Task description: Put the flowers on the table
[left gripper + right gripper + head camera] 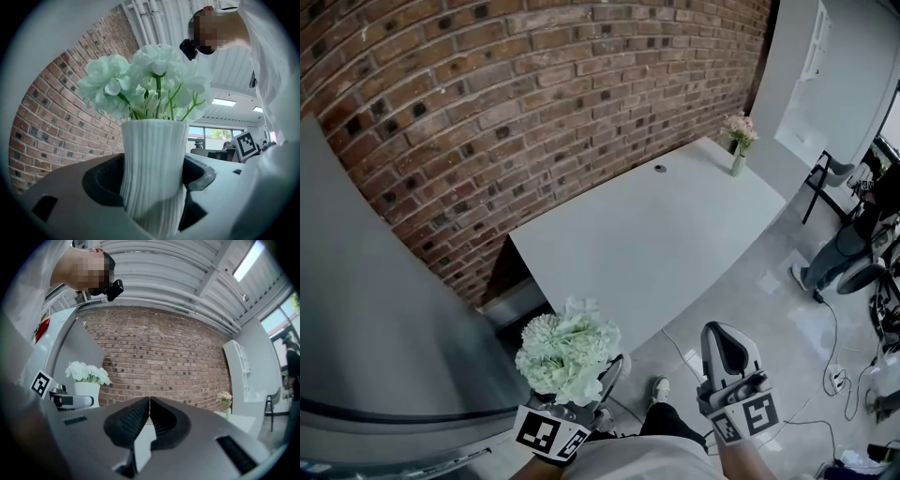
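Left gripper [592, 394] is clamped on a white ribbed vase [152, 164]. In the left gripper view both jaws press the vase's flanks low on the body, and it stands upright between them. The vase holds the flowers [567, 352], pale white-green blooms, so the task item is in the air at about 6-7 o'clock in the head view. It is short of the near edge of the white table [656, 234] and not over it. Right gripper [727, 356] is at 5 o'clock, just beside the left one, with jaws fully together and nothing between them, pointing up toward the table. The right gripper view shows the bouquet at its 9 o'clock, above the left gripper's marker cube. The table runs from frame centre out to 1 o'clock along the brick wall [534, 84]. A small vase of pink flowers [739, 141] stands on the table's far corner at 1 o'clock. A grey panel [375, 309] fills 8-9 o'clock. One shoe [660, 387] of the person is on the floor between the grippers. A black chair [825, 183] and a second person [853, 234] are at 3 o'clock, well apart from the table's near end.
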### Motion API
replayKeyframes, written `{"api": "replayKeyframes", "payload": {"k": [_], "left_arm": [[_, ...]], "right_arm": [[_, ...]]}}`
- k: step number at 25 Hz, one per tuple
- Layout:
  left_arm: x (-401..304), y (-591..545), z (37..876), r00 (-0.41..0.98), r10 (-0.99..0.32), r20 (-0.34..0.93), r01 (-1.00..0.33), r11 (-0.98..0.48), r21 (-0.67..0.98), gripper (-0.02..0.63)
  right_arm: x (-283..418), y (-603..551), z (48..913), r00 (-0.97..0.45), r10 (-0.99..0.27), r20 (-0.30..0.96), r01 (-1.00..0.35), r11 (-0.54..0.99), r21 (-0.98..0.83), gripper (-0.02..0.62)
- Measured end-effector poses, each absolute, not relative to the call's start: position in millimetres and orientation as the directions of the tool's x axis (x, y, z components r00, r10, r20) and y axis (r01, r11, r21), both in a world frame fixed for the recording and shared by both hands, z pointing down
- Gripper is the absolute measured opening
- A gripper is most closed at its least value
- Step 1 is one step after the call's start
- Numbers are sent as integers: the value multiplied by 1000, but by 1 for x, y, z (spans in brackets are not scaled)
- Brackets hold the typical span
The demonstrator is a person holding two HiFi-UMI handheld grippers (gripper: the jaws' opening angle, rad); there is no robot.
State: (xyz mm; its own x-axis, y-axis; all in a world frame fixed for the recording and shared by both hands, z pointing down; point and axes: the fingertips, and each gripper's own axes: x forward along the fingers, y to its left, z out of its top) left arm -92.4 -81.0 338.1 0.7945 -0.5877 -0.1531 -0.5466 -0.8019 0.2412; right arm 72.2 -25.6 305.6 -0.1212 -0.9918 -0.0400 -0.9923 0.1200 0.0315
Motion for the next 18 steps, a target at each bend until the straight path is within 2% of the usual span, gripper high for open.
{"api": "replayKeyframes", "payload": {"k": [18], "left_arm": [[-17,-125,317,641,-747,-175,-729,-664,167,356]], "right_arm": [[154,-115,298,-359,-930,-79,-933,359,13,18]]}}
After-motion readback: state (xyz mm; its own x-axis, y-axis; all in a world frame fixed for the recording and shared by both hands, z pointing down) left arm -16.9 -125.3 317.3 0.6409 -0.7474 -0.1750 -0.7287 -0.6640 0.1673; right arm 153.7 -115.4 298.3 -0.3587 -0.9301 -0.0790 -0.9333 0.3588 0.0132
